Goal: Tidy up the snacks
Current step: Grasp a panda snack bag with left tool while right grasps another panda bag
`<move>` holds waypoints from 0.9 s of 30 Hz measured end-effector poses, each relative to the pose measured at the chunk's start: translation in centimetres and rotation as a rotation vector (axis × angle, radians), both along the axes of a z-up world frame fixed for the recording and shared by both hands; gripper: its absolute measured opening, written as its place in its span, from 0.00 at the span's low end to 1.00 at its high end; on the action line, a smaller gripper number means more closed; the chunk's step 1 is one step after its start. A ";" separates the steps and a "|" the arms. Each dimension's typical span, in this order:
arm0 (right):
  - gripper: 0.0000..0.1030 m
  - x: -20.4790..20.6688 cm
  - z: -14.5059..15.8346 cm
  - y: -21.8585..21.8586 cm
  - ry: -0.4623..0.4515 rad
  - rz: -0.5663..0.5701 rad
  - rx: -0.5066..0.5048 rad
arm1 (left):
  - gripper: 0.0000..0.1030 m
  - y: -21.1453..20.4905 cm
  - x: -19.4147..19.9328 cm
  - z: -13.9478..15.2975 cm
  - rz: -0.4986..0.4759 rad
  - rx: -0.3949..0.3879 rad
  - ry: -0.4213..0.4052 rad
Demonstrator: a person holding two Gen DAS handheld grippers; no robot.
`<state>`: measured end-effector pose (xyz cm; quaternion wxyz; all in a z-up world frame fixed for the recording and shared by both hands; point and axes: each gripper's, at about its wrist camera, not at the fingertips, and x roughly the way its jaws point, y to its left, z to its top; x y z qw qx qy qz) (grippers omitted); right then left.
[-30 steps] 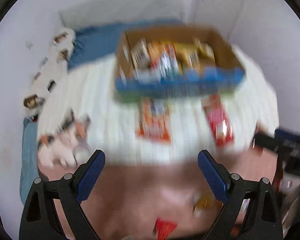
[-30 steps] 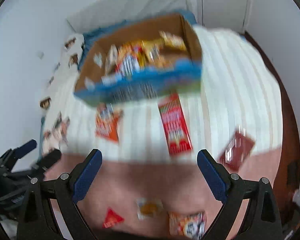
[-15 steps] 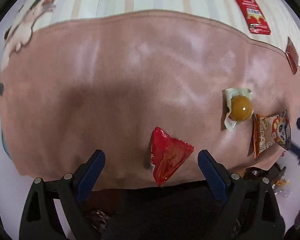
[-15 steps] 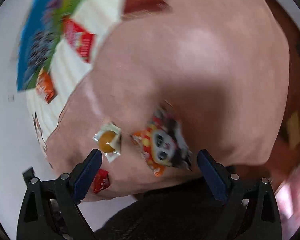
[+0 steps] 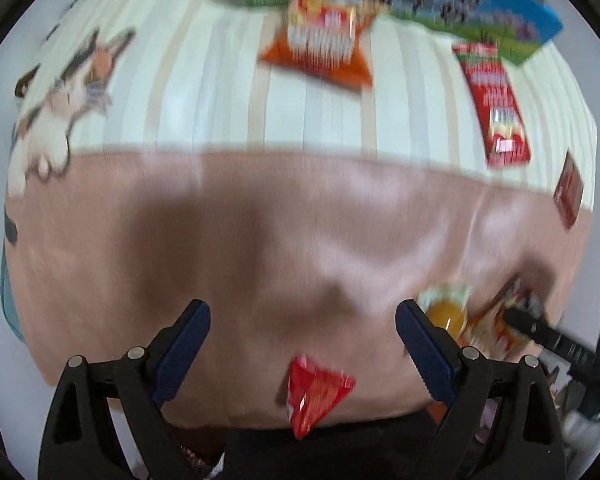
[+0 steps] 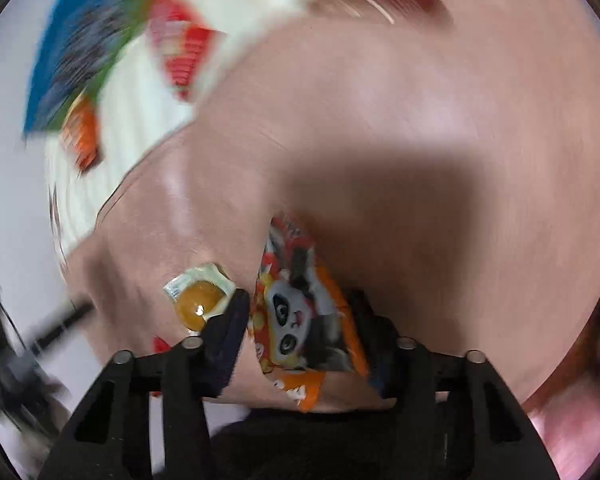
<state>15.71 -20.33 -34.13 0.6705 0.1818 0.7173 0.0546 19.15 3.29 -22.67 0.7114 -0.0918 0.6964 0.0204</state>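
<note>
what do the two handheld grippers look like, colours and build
Both match. The left gripper has black plastic arms with triangular cut-outs, silver round fasteners and dark blue ribbed pads. The right gripper has the same black frame, silver fasteners and blue pads. No cables, sleeves or markings show.

The left hand-held gripper [image 5: 302,322] is showing two black triangular finger frames with cut-out windows, silver round screw heads at the joints and ribbed dark blue pads [image 5: 186,334]. The right hand-held gripper [image 6: 300,320] is wearing the same black frames and silver screws.
</note>
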 end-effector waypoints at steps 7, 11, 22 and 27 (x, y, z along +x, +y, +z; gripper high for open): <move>0.36 6.7 2.4 3.5 -0.096 0.205 -0.091 | 0.92 0.0 7.0 2.2 0.023 0.008 -0.103; 0.67 8.8 3.6 2.6 -0.090 0.089 -0.054 | 0.92 -0.1 12.3 2.2 0.009 0.022 -0.122; 0.81 -1.0 2.3 -2.0 -0.002 -0.435 0.112 | 0.92 -4.2 20.1 -2.1 -0.191 0.151 -0.100; 0.81 -3.7 -0.2 -1.7 0.088 -0.522 0.116 | 0.57 -5.6 19.6 -3.0 -0.229 0.182 -0.113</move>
